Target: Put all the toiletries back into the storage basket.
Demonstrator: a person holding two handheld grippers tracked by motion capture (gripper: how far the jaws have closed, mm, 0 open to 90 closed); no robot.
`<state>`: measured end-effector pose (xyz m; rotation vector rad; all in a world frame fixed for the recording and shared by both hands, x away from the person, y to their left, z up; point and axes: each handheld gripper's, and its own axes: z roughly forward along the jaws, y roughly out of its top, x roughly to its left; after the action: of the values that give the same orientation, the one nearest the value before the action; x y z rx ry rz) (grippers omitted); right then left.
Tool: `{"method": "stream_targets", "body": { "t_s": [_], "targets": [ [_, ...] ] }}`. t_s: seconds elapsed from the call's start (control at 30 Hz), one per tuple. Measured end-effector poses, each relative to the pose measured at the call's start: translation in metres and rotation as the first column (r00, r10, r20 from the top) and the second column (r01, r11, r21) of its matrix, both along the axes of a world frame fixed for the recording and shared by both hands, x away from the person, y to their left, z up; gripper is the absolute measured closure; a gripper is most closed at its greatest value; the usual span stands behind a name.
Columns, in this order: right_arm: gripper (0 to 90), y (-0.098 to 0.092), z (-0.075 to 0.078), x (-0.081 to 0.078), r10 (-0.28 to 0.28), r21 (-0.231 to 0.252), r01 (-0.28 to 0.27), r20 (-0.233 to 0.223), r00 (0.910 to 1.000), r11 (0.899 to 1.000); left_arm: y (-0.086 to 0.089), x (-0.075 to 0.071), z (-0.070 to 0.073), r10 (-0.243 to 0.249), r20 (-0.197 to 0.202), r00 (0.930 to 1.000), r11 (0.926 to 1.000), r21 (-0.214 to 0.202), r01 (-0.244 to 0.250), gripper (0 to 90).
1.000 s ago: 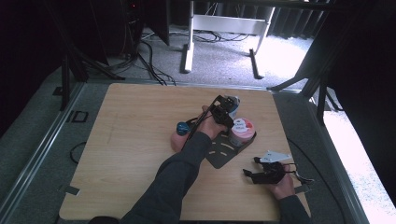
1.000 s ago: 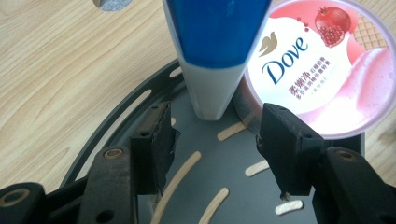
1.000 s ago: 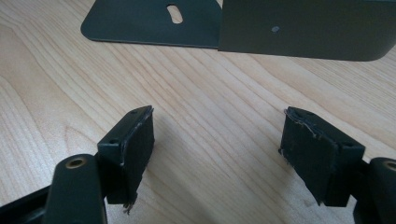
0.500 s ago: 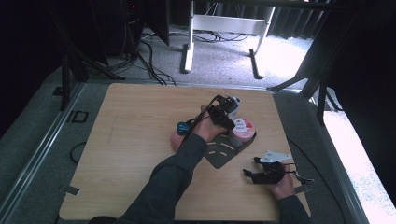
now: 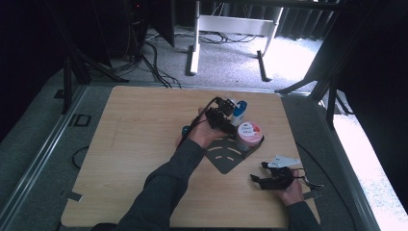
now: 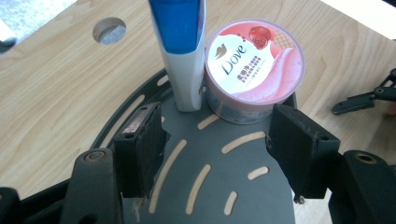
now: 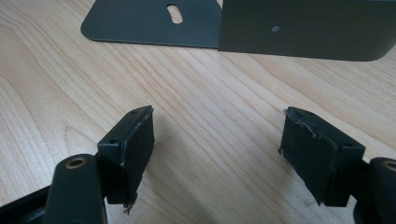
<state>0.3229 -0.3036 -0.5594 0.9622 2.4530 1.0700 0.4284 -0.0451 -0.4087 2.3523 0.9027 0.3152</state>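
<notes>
Blue-and-white tube (image 6: 182,51) stands upright on the dark corner rack (image 6: 219,186), touching the Dove tub (image 6: 254,65), upper centre of frame: placement looks complete. Left gripper (image 6: 217,140) has just been opening, nothing between its jaws. Right gripper (image 7: 217,144) rests spread, empty. One pink tub (image 5: 184,131) seemingly remains off the rack.

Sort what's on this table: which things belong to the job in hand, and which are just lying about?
In the job:
- blue and white tube, upright on the rack
- pink Dove tub, beside the tube
- dark corner rack
- left tongs, jaws just opened, nothing between them

Lying about:
- right tongs, open, resting idle on the table
- cables on the floor
- white stand
</notes>
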Motion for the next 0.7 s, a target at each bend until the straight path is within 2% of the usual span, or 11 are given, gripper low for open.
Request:
{"method": "stream_targets", "body": {
  "t_s": [0.17, 0.27, 0.33, 0.53, 0.63, 0.7],
  "targets": [
    [25.5, 0.0, 0.0, 0.0, 0.0, 0.0, 0.0, 0.0, 1.0, 1.0, 0.008, -0.001, 0.002, 0.005, -0.009, 0.9999, 1.0, 0.006, -0.005, 32.2],
    [25.5, 0.0, 0.0, 0.0, 0.0, 0.0, 0.0, 0.0, 1.0, 1.0, 0.012, -0.001, 0.003, 0.009, 0.0, 1.0, 0.9999, 0.01, -0.009, 31.7],
    [25.5, 0.0, 0.0, 0.0, 0.0, 0.0, 0.0, 0.0, 1.0, 1.0, 0.015, -0.001, 0.004, 0.01, -0.002, 0.9999, 0.9999, -0.009, -0.011, 31.1],
    [25.6, 0.0, 0.0, 0.0, 0.0, 0.0, 0.0, 0.0, 1.0, 1.0, 0.022, -0.004, 0.008, -0.002, 0.023, 0.9997, 1.0, -0.006, 0.002, 29.9],
    [25.5, 0.0, 0.0, 0.0, 0.0, 0.0, 0.0, 0.0, 1.0, 1.0, 0.028, -0.004, 0.009, 0.013, 0.034, 0.9993, 0.9999, 0.0, -0.013, 30.0],
    [25.5, 0.0, 0.0, 0.0, 0.0, 0.0, 0.0, 0.0, 1.0, 1.0, 0.033, -0.003, 0.011, 0.02, 0.032, 0.9993, 0.9997, -0.012, -0.019, 30.0]
  ]
}}
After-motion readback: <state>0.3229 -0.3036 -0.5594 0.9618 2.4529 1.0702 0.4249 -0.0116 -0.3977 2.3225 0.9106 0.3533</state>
